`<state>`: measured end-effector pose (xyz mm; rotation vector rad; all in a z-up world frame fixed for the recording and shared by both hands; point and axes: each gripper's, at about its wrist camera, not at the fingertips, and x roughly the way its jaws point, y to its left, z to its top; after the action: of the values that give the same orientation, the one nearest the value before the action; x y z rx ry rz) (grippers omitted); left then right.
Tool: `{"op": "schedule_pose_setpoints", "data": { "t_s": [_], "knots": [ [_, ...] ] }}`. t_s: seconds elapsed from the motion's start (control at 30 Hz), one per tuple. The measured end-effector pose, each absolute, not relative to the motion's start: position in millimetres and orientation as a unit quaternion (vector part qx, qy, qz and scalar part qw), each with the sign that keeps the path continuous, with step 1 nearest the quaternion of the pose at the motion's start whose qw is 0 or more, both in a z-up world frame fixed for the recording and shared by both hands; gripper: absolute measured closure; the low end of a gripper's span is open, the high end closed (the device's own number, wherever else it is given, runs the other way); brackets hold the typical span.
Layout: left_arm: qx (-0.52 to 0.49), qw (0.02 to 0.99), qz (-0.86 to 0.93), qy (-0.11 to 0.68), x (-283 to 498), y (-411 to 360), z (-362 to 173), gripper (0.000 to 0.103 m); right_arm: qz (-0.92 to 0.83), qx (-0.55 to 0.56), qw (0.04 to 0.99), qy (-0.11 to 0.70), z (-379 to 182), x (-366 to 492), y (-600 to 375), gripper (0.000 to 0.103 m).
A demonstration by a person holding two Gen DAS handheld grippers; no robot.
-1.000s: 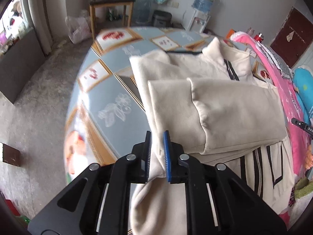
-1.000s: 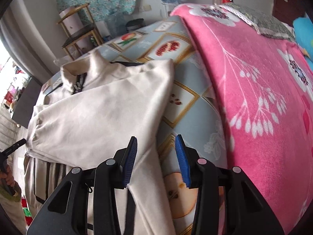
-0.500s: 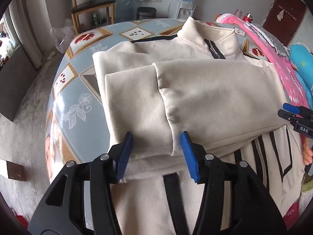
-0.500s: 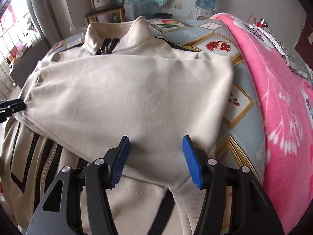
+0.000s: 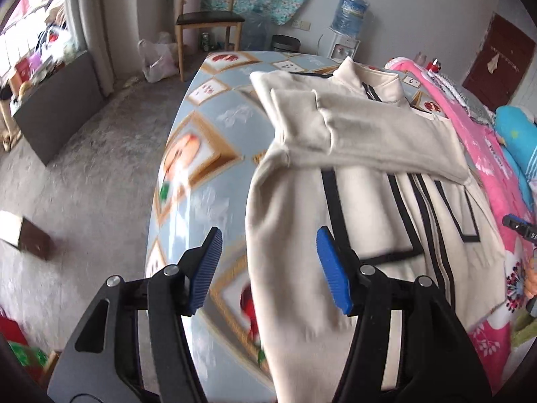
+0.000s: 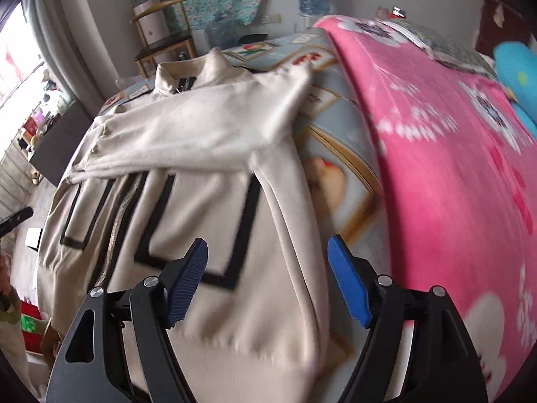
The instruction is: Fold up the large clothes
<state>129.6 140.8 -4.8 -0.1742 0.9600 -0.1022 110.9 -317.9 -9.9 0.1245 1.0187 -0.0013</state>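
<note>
My left tongs (image 5: 268,268) stand wide open and hold nothing; they straddle the jacket's (image 5: 386,208) near-left edge. My right tongs (image 6: 266,277) gape just as wide, also holding nothing, over the jacket's near-right side, close to its hem.

The jacket lies face up on the worktop (image 5: 208,168), which wears a blue patterned cloth — collar (image 5: 369,79) at the far end, hem towards me. Both sleeves (image 5: 369,131) are folded across the chest, one over the other, so the black trim and zip show only on the near half. To the right a pink blanket (image 6: 436,154) lies beside the jacket.

I judge the sleeve step done and the lengthwise fold next. That calls for each tongs to come down on a hem corner, left and right, close on the fabric, and carry the near half up and over towards the collar. The grips should be level with each other, or the fold will go skew — and the stacked sleeves could slide if I drag rather than lift.
</note>
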Motion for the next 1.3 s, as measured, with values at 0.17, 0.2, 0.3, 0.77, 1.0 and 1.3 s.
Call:
{"op": "schedule_pose_setpoints", "data": {
  "t_s": [0.17, 0.2, 0.3, 0.77, 1.0, 1.3],
  "knots": [
    [-0.123, 0.864, -0.069, 0.483, 82.9, 140.5, -38.4, 0.049, -0.005, 0.101, 0.861, 0.499, -29.1, 66.3, -331.1, 0.031],
    [-0.123, 0.862, -0.066, 0.486, 77.5, 138.3, -44.8, 0.049, -0.009, 0.104, 0.859, 0.501, -33.5, 59.5, -332.3, 0.031],
    [-0.116, 0.869, -0.054, 0.478, 64.2, 133.0, -53.2, 0.056, -0.013, 0.12, 0.854, 0.506, -45.3, 42.1, -334.9, 0.031],
    [-0.124, 0.87, -0.053, 0.474, 42.6, 129.5, -58.4, 0.097, -0.012, 0.145, 0.858, 0.492, -61.9, 16.9, -324.0, 0.091],
    [-0.091, 0.91, -0.077, 0.398, 17.7, 125.2, 12.1, 0.099, -0.011, 0.115, 0.88, 0.461, -11.7, 7.5, -318.0, 0.095],
    [-0.117, 0.874, -0.08, 0.464, 0.6, 132.4, -13.4, 0.099, -0.019, 0.143, 0.855, 0.498, -28.4, -11.5, -336.5, 0.098]
  ]
}}
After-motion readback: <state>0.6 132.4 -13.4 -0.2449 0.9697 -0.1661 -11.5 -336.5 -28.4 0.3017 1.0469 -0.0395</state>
